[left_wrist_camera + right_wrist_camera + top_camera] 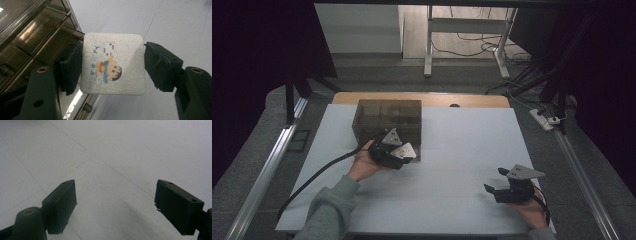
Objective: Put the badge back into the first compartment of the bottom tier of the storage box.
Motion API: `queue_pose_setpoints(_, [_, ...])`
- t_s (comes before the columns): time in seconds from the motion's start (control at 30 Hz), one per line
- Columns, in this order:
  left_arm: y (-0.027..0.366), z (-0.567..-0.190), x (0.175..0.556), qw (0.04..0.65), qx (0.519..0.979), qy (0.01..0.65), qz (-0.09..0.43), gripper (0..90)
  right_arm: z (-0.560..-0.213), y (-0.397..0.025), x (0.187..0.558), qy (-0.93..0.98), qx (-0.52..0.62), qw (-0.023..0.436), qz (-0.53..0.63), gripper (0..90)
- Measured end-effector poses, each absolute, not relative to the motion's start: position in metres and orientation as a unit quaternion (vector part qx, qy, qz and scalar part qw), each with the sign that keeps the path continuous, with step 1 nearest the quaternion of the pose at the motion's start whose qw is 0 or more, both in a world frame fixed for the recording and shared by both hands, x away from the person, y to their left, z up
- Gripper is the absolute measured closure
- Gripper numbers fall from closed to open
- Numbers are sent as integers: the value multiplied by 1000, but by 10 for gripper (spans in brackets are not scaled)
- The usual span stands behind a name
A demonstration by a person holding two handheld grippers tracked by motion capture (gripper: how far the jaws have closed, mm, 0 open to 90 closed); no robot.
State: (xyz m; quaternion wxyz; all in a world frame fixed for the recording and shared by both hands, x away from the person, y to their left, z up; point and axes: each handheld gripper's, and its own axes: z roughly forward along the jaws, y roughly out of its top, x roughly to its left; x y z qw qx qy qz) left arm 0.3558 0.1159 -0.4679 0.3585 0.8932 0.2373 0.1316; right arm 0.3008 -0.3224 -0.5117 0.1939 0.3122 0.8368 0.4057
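1. The white square coaster (113,64), printed with a colourful cartoon child and some small marks, sits between the jaws of the left gripper (113,67). Its corners are rounded and its surface looks slightly rough.
2. The left gripper grasps that coaster by two opposite edges: one black pad presses its left edge, the other meets its right edge. In the high view the left gripper (398,152) hovers just at the near front corner of the box, with a pale patch showing at its tip.
3. The smoked transparent box (387,121) stands on the far left part of the white table (462,150). In the left gripper view its tinted walls and inner dividers (37,37) rise just beside the coaster, and a small metal knob (87,108) shows at the lower edge.
4. The left hand (362,165) holds its gripper from behind, a grey sleeve (329,210) trailing toward the near edge, and a black cable (317,175) runs off along the table.
5. The right gripper (497,181) rests well apart, near the right front corner of the table, its jaws spread wide with bare table between them.
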Motion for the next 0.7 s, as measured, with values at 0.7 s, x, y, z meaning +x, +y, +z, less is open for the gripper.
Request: queue_pose_setpoints(0.7, [121, -472, 359, 351, 893, 247, 137, 322, -512, -322, 301, 837, 312, 193, 406, 179])
